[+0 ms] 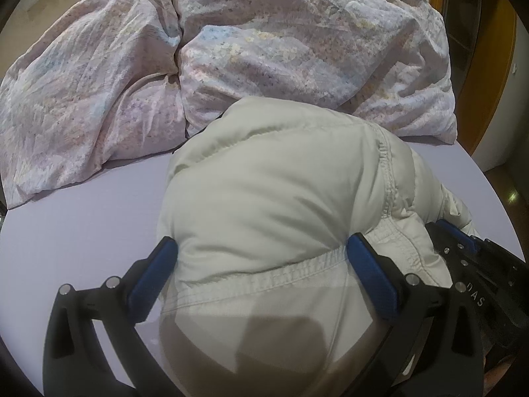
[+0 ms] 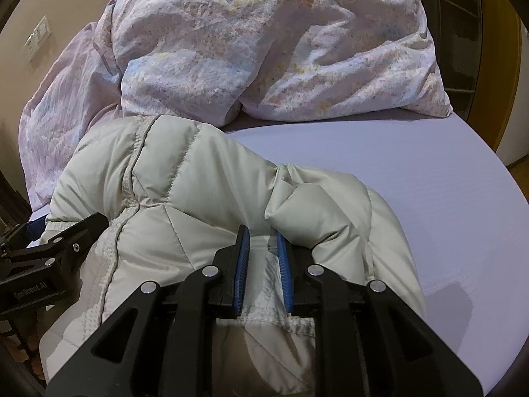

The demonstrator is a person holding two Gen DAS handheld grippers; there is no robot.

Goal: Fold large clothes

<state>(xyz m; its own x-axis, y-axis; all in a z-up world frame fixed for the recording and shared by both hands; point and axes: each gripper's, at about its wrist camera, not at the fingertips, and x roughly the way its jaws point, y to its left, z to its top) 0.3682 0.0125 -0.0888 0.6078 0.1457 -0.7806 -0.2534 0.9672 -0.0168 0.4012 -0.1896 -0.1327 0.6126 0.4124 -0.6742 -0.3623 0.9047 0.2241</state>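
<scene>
A pale cream puffer jacket (image 1: 271, 185) lies bunched on a lilac bed sheet (image 1: 82, 225). My left gripper (image 1: 261, 248) is open, its blue-padded fingers (image 1: 158, 264) wide apart on either side of the jacket's stitched hem. In the right wrist view the jacket (image 2: 172, 178) fills the lower left. My right gripper (image 2: 263, 241) is shut on a fold of the jacket, with fabric pinched between its blue pads (image 2: 243, 248). The left gripper's body shows at the left edge (image 2: 49, 251), and the right gripper shows at the lower right of the left wrist view (image 1: 476, 254).
A crumpled floral duvet (image 1: 231, 43) is piled across the far side of the bed, also in the right wrist view (image 2: 248, 43). Bare sheet (image 2: 413, 182) extends right of the jacket. A wooden frame (image 1: 489, 66) stands at the right. A wall switch (image 2: 38, 41) is at the left.
</scene>
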